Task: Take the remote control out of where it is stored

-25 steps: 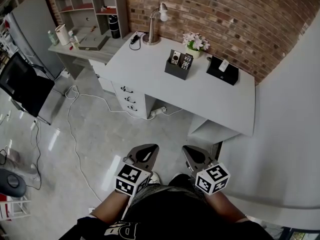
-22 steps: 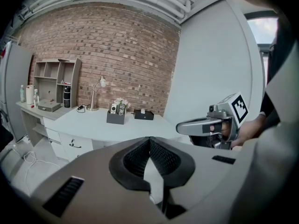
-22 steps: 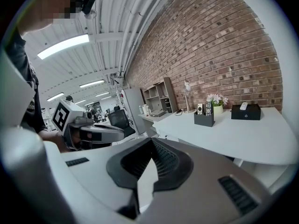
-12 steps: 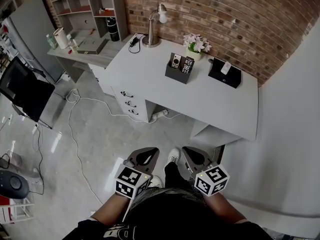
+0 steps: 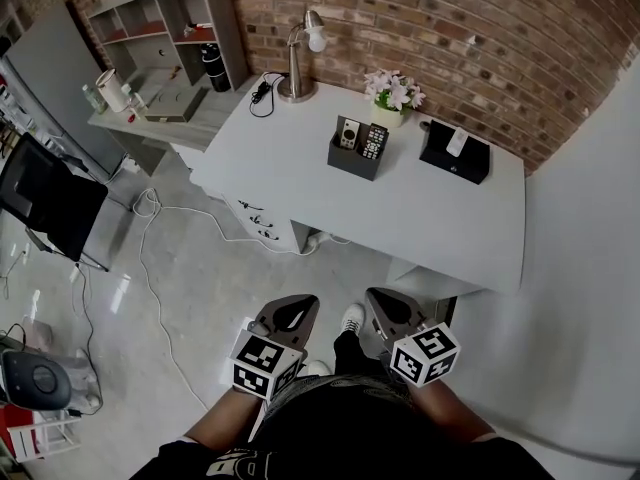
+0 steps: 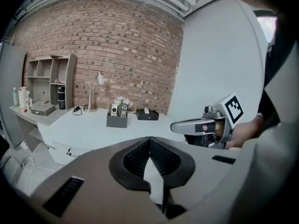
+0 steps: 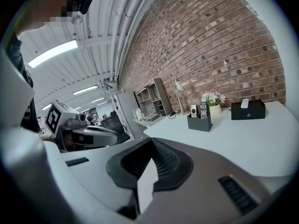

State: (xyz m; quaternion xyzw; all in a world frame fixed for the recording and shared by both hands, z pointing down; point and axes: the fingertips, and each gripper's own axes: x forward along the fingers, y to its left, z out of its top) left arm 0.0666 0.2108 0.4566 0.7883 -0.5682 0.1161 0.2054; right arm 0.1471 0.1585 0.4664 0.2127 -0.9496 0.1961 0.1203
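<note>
- The left gripper [image 5: 290,306] and the right gripper [image 5: 388,306] hang low by the person's body, well apart from the desk [image 5: 300,163]. Each has its jaws together with nothing between them.
- Two remotes stand upright, side by side, in a dark holder [image 5: 352,160] toward the back of the desk: a light remote [image 5: 349,133] and a dark remote [image 5: 373,141]. The task names only one, so taking the wrong one is a real risk.
- If the jaws arrive closed, they would likely butt the remote's top or push the holder back instead of gripping.
- The two remotes sit close together, so wide jaws could catch both or knock the neighbour askew.
- The holder looks light (a judgement only). A slanted pull could drag or tip it along with the remote, and the other gripper may need to steady it.
- The flowers [image 5: 392,90] stand just behind the holder, so overreaching could topple them.
- A black box [image 5: 455,158] lies to the right and a lamp [image 5: 298,63] to the left, both apart from the holder.
- The desk in front of the holder is bare. A white cable [image 5: 150,268] trails across the floor to the left, off the straight path.
</note>
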